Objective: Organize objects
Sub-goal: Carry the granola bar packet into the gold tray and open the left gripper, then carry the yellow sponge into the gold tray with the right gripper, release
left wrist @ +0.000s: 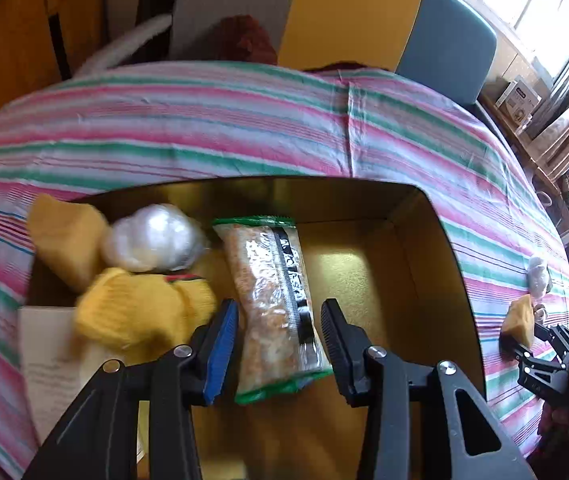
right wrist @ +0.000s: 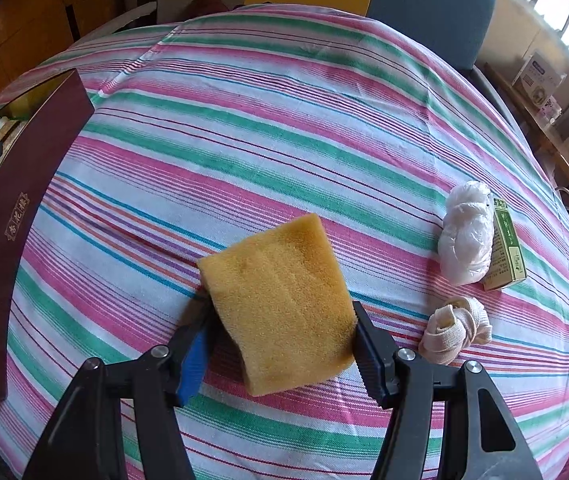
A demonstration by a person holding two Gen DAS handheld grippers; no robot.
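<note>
My left gripper [left wrist: 278, 336] is open over a gold-lined box [left wrist: 424, 248], its fingers either side of a clear snack packet [left wrist: 274, 300] lying in the box. Also in the box are a yellow sponge [left wrist: 68, 240], a white plastic-wrapped bundle [left wrist: 152, 240] and a yellow knitted cloth [left wrist: 140, 312]. My right gripper [right wrist: 280, 344] is shut on another yellow sponge [right wrist: 280, 300], held just above the striped tablecloth [right wrist: 284, 120]. That sponge and gripper also show in the left wrist view [left wrist: 518, 320]. The box's dark red side [right wrist: 12, 216] is at the left of the right wrist view.
On the cloth to my right lie a white plastic bundle [right wrist: 466, 232], a green carton [right wrist: 506, 240] and a knotted beige bandage [right wrist: 456, 328]. A paper sheet [left wrist: 52, 360] lies by the box. Yellow and blue chairs [left wrist: 444, 36] stand behind the table.
</note>
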